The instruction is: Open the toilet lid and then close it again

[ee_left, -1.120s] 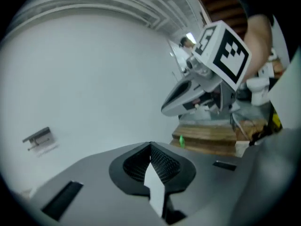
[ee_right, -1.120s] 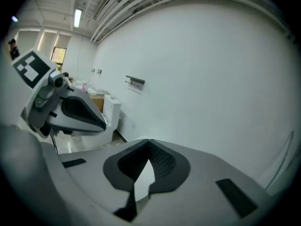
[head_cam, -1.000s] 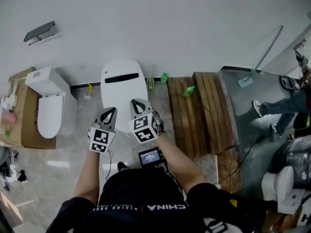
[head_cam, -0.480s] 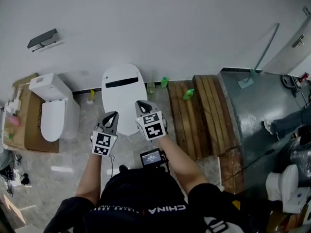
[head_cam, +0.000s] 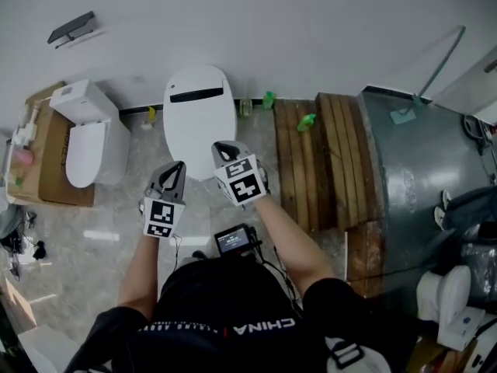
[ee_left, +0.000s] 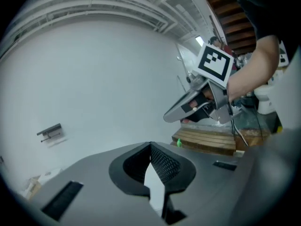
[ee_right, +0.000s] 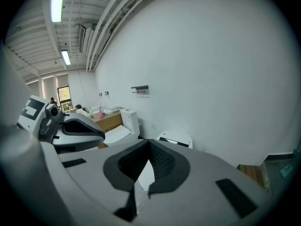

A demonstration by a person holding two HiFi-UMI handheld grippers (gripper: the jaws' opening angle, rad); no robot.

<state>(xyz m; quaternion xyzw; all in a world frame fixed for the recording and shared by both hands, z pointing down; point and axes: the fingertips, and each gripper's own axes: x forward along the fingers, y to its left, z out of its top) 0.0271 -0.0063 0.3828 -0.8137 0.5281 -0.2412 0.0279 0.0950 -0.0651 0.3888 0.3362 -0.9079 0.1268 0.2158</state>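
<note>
A white wall point(head_cam: 256, 22) fills the top of the head view, with a grey shelf point(head_cam: 71, 28) at its upper left. Pale stone floor point(head_cam: 85, 239) lies below. Wooden planks point(head_cam: 318, 162) sit right of centre, beside a grey platform point(head_cam: 411, 177). A ceiling strip light point(ee_right: 57, 3) glows in the right gripper view's upper left.

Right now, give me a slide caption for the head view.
Closed toilet ahead; left tongs and right tongs both shut and empty.

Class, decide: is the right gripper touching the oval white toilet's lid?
Apart. In the right gripper view, the toilet lid sits small and distant beyond the right gripper, whose shut jaws hold nothing.
</note>
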